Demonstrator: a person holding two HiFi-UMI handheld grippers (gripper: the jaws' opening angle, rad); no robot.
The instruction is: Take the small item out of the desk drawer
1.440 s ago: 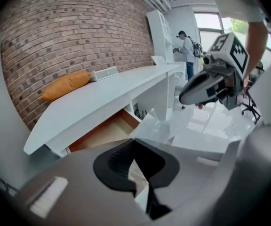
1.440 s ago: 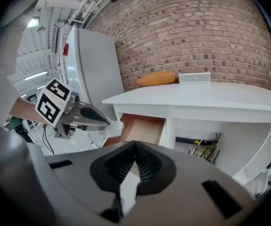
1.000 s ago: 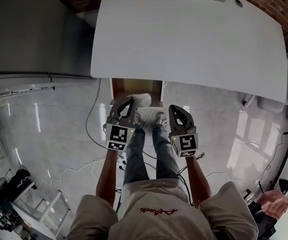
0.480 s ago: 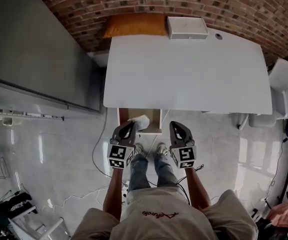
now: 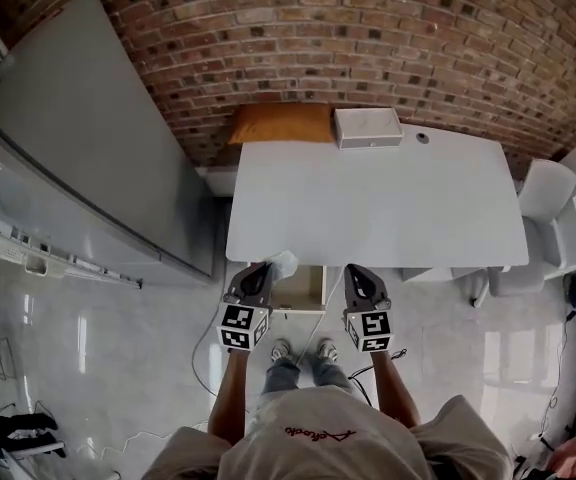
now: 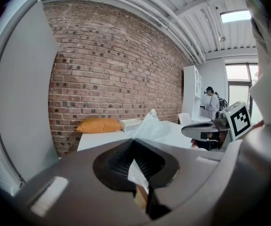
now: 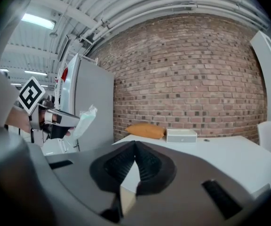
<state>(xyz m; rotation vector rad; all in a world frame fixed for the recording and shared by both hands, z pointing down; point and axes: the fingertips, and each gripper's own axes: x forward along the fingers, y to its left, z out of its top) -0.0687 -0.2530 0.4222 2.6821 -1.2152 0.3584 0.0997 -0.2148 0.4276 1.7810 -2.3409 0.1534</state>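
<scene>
A small clear plastic packet sticks up from my left gripper, which is shut on it in front of the white desk. In the left gripper view the packet is pinched between the closed pads of the left gripper and rises above them. The open drawer hangs under the desk's front edge, between both grippers. My right gripper is level with the left one, shut with nothing in it. From the right gripper view the left gripper and packet show at the left.
An orange pillow and a white box lie at the desk's back edge against the brick wall. A grey cabinet stands to the left, a white chair to the right. A person stands far off.
Both grippers have risen from over the drawer to desk height, the left still holding the packet. The head view has tilted up to show the brick wall.
</scene>
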